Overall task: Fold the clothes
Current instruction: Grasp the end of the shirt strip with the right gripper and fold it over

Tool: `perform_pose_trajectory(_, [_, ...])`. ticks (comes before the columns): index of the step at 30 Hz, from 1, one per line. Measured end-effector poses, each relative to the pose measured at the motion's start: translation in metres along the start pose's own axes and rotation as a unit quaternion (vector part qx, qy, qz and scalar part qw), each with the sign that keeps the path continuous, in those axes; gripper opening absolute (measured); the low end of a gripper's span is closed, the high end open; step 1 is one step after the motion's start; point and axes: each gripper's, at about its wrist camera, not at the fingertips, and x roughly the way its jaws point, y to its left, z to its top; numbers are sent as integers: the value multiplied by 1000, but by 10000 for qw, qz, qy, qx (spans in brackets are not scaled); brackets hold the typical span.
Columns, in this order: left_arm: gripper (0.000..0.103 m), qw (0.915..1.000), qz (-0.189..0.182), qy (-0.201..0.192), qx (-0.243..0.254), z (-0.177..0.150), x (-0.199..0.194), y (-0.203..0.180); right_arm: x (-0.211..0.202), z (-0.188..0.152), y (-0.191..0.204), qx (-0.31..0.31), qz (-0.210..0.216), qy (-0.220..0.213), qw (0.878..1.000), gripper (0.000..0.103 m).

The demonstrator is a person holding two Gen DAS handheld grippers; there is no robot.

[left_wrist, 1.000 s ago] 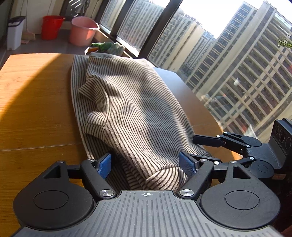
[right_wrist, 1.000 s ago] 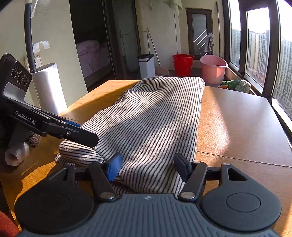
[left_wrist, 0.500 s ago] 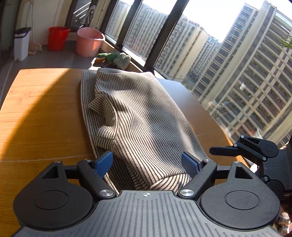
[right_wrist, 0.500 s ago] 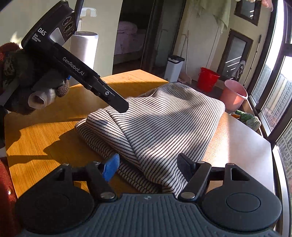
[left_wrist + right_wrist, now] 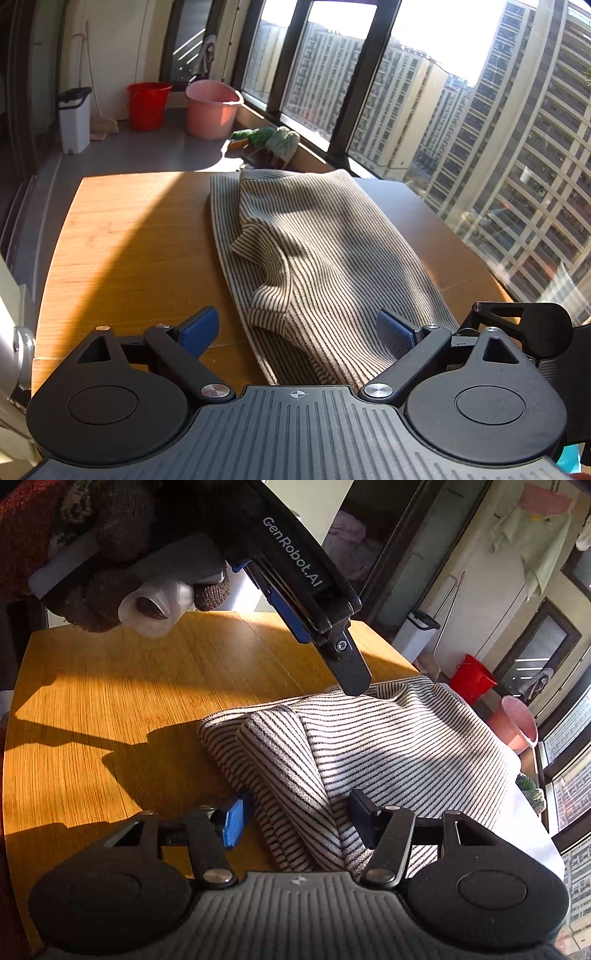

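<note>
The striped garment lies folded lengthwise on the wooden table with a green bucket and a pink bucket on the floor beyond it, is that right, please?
Nearly: there is no green bucket. In the left wrist view the bucket beside the pink bucket is red. The rest holds: the striped garment lies folded lengthwise on the wooden table, and both buckets stand on the floor beyond it.

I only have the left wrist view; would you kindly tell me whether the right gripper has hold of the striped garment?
Observer: No; the right gripper is open, its fingers either side of the striped garment's folded near end.
Operator: How does my left gripper look from there?
Observer: The left gripper points down at the garment, held by a hand in a brown knit glove.
</note>
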Motion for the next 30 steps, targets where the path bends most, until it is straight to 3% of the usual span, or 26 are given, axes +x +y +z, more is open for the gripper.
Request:
perform_pose_trajectory(2, [97,10000,-11,-33,30,0,1,1,0,1,-14,536,192,53,9984,51])
perform_pose_trajectory(4, [100,9998,-9,-162,132,-2,-5,3,2,2,-38,1401,563,99,9885,50])
perform_pose_trajectory(7, [103,9967,-23,-467,668,-11,-24,4,6,-5,-75,2684,1136,109,9565,45])
perform_pose_trajectory(10, [103,9880,-49,-682,1384,-24,-43,5,10,-17,-96,3445,1524,74,9263,43])
perform_pose_trajectory(16, [103,9634,-116,-280,2663,-47,-35,-17,22,-39,-121,4605,2153,-15,8611,41])
perform_pose_trajectory(20, [103,9368,-15,-270,3490,-58,-4,-44,25,-45,-121,4767,2232,-72,8502,39])
perform_pose_trajectory(25, [103,9144,-82,-386,4029,-55,30,-64,27,-46,-123,4797,2273,-122,8474,38])
perform_pose_trajectory(27, [93,9087,-145,-294,4162,-55,39,-68,23,-43,-124,4629,2200,-132,8586,37])
perform_pose_trajectory(30, [90,9135,-295,-234,4052,-54,41,-67,13,-33,-117,4090,1903,-109,8924,37])
